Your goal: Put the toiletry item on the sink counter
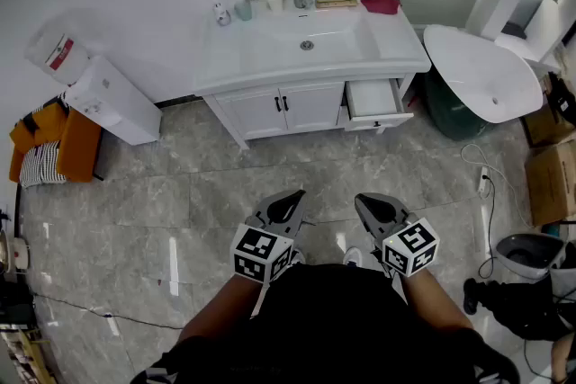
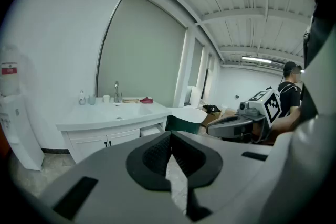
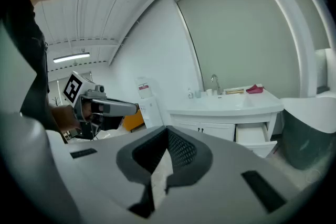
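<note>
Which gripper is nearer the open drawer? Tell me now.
Right. The right gripper is straight in front of the open drawer; the left gripper stands farther aside, facing the cabinet doors.

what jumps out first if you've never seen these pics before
The white sink counter stands against the far wall, with its right-hand drawer pulled open and a red cloth on its back right corner. Closer in, the left gripper and right gripper sit side by side over the tiled floor, both shut and empty. A large white basin stands just right of the counter.
</note>
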`<act>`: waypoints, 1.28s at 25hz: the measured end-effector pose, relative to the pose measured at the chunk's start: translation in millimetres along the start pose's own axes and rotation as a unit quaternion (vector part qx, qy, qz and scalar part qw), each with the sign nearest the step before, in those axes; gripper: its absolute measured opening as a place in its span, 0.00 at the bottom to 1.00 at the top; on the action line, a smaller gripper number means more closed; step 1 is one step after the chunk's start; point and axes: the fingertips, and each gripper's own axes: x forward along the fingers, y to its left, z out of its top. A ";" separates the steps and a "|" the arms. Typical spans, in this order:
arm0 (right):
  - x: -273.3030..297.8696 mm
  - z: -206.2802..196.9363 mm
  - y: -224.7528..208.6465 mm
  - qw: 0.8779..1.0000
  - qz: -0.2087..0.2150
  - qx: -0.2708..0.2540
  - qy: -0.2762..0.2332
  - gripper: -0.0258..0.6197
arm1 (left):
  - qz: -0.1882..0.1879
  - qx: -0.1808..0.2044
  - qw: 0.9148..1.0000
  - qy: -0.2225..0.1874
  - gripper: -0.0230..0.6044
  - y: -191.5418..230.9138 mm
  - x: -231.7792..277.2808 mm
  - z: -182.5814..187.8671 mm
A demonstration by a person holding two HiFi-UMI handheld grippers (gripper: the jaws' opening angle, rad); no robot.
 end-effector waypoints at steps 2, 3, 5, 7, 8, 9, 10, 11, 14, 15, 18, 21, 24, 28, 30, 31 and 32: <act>1.6 0.5 -1.4 1.000 0.001 0.004 0.000 0.04 | -0.001 0.001 1.000 0.000 0.04 0.1 1.2 0.8; 2.4 0.8 -1.8 1.000 0.002 0.005 -0.001 0.04 | -0.002 0.001 1.000 0.000 0.04 0.2 1.7 0.8; 3.9 1.4 -1.7 1.000 0.003 0.004 0.000 0.04 | -0.003 0.001 1.000 0.001 0.04 0.3 2.9 0.7; 5.4 1.6 -0.7 1.000 0.005 0.001 0.002 0.04 | -0.005 0.002 1.000 0.001 0.04 0.3 3.6 0.9; 5.9 0.9 0.1 1.000 0.005 0.001 0.003 0.04 | -0.007 0.003 1.000 0.000 0.04 0.2 3.4 0.6; 6.1 -0.1 0.8 1.000 0.004 0.001 0.004 0.04 | -0.008 0.004 1.000 0.001 0.05 0.2 2.9 -0.2; 6.0 -1.2 1.2 1.000 0.003 0.002 0.005 0.04 | -0.009 0.004 1.000 0.002 0.04 0.2 2.3 -1.3; 5.8 -1.8 1.6 1.000 0.003 0.005 0.005 0.04 | -0.010 0.004 1.000 0.003 0.04 0.5 1.8 -2.3; 5.7 0.7 4.2 1.000 0.004 0.008 -0.001 0.05 | -0.013 0.002 1.000 0.005 0.04 2.1 0.3 -3.4; 6.2 1.7 5.2 1.000 0.003 0.007 -0.002 0.05 | -0.015 0.001 1.000 0.005 0.04 2.6 -0.1 -3.5; 8.7 2.2 5.8 1.000 -0.009 0.006 -0.003 0.05 | -0.020 -0.002 1.000 0.004 0.05 4.3 -0.7 -4.2; 12.7 0.4 8.5 1.000 -0.017 0.007 0.000 0.05 | -0.026 0.000 1.000 0.003 0.04 8.6 -2.6 -5.7; 17.2 -1.7 14.4 1.000 -0.022 0.009 0.003 0.05 | -0.027 0.001 1.000 0.005 0.05 17.5 -6.9 -9.1; 27.5 -1.5 22.3 0.999 -0.032 0.009 0.003 0.05 | -0.028 0.000 1.000 0.006 0.04 33.3 -13.7 -12.8; 34.2 -0.6 26.8 0.999 -0.039 0.014 0.001 0.05 | -0.032 0.002 0.999 0.005 0.05 40.1 -18.7 -13.3; 37.9 0.0 29.3 0.999 -0.042 0.016 0.001 0.05 | -0.035 0.004 0.999 0.005 0.05 43.5 -21.2 -13.6; 41.5 0.5 32.1 0.999 -0.045 0.018 0.000 0.05 | -0.037 0.005 0.999 0.005 0.05 47.2 -23.7 -14.2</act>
